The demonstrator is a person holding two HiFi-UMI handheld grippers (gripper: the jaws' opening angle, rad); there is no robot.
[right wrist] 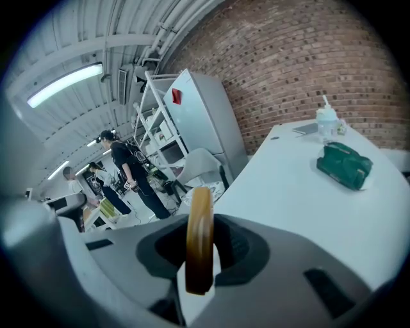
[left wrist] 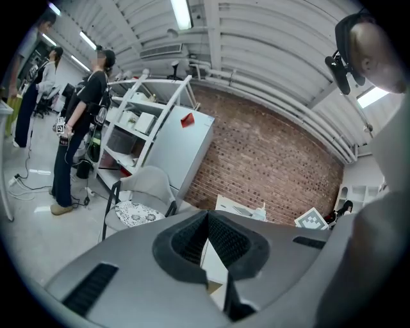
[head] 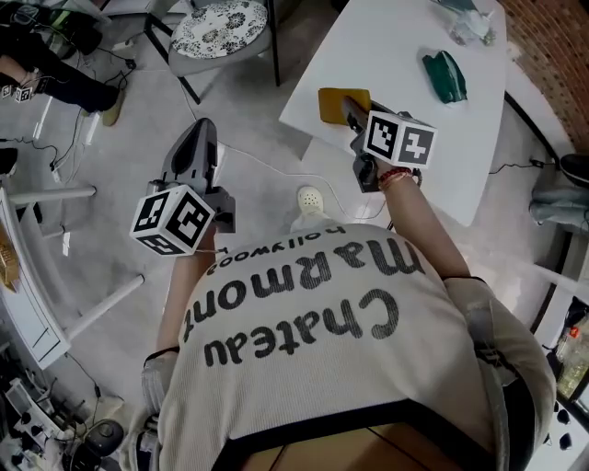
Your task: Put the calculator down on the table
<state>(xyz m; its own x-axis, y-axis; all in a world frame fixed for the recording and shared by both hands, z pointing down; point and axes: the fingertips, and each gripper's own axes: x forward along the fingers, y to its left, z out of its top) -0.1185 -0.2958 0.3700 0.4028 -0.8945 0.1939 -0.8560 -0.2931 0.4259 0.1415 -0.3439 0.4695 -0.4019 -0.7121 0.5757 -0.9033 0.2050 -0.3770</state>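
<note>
Where the right gripper [right wrist: 200,253] closes narrow, we note its pads pressed on both faces of the amber calculator [right wrist: 199,234], which it holds edge-on and upright. In the head view the calculator sits at centre-top of frame, over the near corner of the white worktop [head: 396,46]; we cannot tell whether it touches the surface. Further along the worktop, upper right: a dark green object [head: 445,75], well apart, and a small bottle [right wrist: 326,122] beyond it. Left gripper [head: 197,152], left of centre, over grey floor [head: 120,184]: pads together, nothing between. Patterned chair seat [head: 221,28] at top left.
</note>
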